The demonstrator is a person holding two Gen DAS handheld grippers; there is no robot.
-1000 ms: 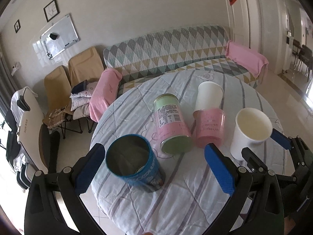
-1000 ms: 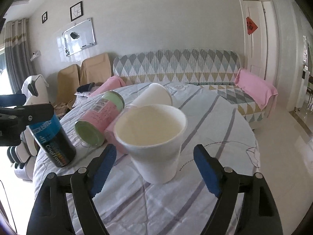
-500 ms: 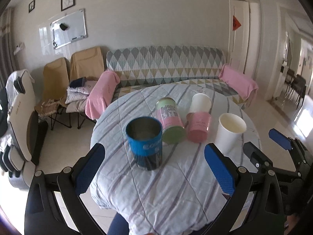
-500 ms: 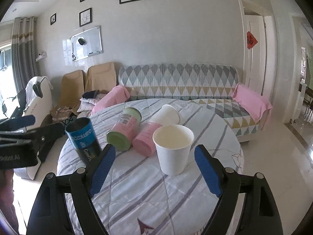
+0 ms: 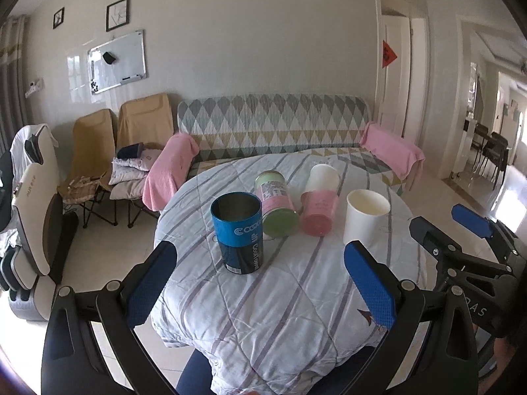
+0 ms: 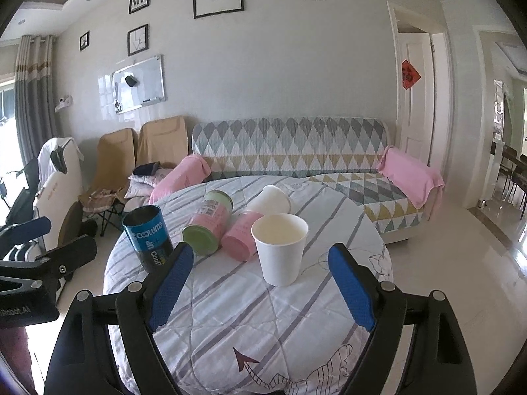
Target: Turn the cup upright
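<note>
Left wrist view has the left gripper (image 5: 260,283) at the bottom of the frame, its two blue-padded fingers (image 5: 150,288) spread wide and holding nothing, clear of everything on the table (image 5: 280,312). Between and above the pads, in the middle of the frame, a blue tin cup (image 5: 237,232) stands upright with its open mouth up. Just right of it a green-lidded can (image 5: 276,205) with a pink label lies on its side, and next to that a pink cup (image 5: 318,210) lies on its side too, with a white cup (image 5: 324,175) lying behind it toward the sofa (image 5: 273,125). Right of centre a white paper cup (image 5: 365,215) stands upright. At the right edge of the frame the right gripper (image 5: 461,227) shows, off the table's rim.

Right wrist view shows the right gripper (image 6: 260,291) at the bottom, its blue pads equally wide apart and empty, touching nothing. The white paper cup (image 6: 280,248) stands upright in the centre, above the gap between the pads. The blue tin cup (image 6: 148,242) stands left of centre, partly behind the left pad. The left gripper (image 6: 42,247) reaches in from the left edge.
</note>
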